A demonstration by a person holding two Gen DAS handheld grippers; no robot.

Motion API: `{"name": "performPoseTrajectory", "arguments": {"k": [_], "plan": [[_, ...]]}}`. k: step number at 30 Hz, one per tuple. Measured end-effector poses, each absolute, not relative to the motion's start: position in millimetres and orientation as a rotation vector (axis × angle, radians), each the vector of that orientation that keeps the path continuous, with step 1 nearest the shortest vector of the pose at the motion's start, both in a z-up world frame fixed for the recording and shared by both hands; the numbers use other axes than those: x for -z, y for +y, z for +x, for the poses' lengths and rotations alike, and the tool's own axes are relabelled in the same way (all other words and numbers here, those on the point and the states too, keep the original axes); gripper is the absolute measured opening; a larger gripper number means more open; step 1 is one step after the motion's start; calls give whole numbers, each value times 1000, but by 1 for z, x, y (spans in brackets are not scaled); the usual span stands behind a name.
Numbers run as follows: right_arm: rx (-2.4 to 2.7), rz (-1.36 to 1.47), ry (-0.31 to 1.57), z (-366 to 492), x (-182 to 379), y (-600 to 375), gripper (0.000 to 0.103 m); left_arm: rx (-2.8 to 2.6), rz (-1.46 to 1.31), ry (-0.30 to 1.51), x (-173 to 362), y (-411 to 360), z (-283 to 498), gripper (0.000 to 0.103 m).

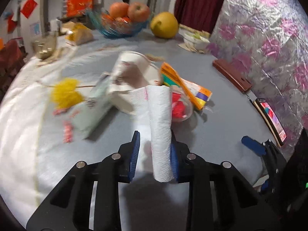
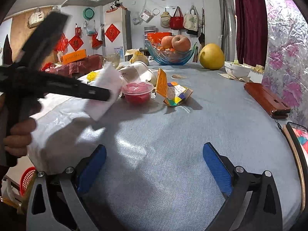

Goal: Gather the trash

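your left gripper [image 1: 154, 150] pinches a rolled paper towel [image 1: 160, 132], long axis pointing ahead, lifted above the table [image 2: 192, 134]. your right gripper [image 2: 154, 165] is spread, empty; remaining trash pile [image 2: 171, 90] lies ahead, slightly left.

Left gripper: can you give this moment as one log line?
left gripper: holds tissue, lifted | right gripper: open, empty, over table | remaining: cup, carton

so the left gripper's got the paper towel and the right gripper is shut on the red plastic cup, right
Not quite. The left gripper does hold the paper towel, but the right gripper is open and holds nothing. The right wrist view shows its fingers spread wide over bare tablecloth, with the red plastic cup standing well ahead of it, untouched.
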State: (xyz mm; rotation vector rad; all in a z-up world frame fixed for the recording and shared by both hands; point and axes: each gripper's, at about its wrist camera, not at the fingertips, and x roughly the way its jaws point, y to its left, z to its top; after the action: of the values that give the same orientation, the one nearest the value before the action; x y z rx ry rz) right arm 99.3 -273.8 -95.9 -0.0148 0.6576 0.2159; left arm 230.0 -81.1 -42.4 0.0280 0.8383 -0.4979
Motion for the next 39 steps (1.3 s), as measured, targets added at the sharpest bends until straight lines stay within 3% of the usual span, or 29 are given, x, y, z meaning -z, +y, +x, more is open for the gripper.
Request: {"name": "performPoseTrajectory", "arguments": {"k": [7, 15, 16, 18, 19, 23, 25, 28, 33, 34, 37, 39], "plan": [[-234, 86, 701, 112, 87, -278, 97, 412, -63, 822, 37, -22, 210, 30], [-232, 176, 686, 169, 52, -276, 71, 408, -79, 853, 50, -11, 207, 31], [-221, 174, 693, 179, 51, -275, 70, 420, -77, 855, 51, -12, 206, 34], [-215, 183, 722, 199, 54, -273, 68, 422, -61, 851, 52, -18, 205, 51], [-217, 191, 738, 207, 55, -272, 62, 416, -55, 847, 53, -19, 206, 61], [-205, 203, 826, 243, 63, -273, 59, 412, -50, 861, 58, -26, 213, 67], [-152, 139, 861, 255, 66, -275, 66, 417, -64, 869, 59, -26, 216, 69], [-109, 75, 867, 265, 67, -280, 98, 420, -64, 862, 59, -27, 219, 73], [-205, 158, 965, 292, 84, -298, 97, 425, -62, 857, 60, -30, 222, 77], [-228, 214, 980, 295, 88, -304, 90, 424, -60, 857, 60, -31, 223, 77], [-268, 283, 957, 290, 88, -313, 44, 426, -61, 862, 60, -31, 224, 77], [-263, 327, 924, 280, 85, -319, 43, 432, -73, 869, 59, -30, 227, 77]]}}
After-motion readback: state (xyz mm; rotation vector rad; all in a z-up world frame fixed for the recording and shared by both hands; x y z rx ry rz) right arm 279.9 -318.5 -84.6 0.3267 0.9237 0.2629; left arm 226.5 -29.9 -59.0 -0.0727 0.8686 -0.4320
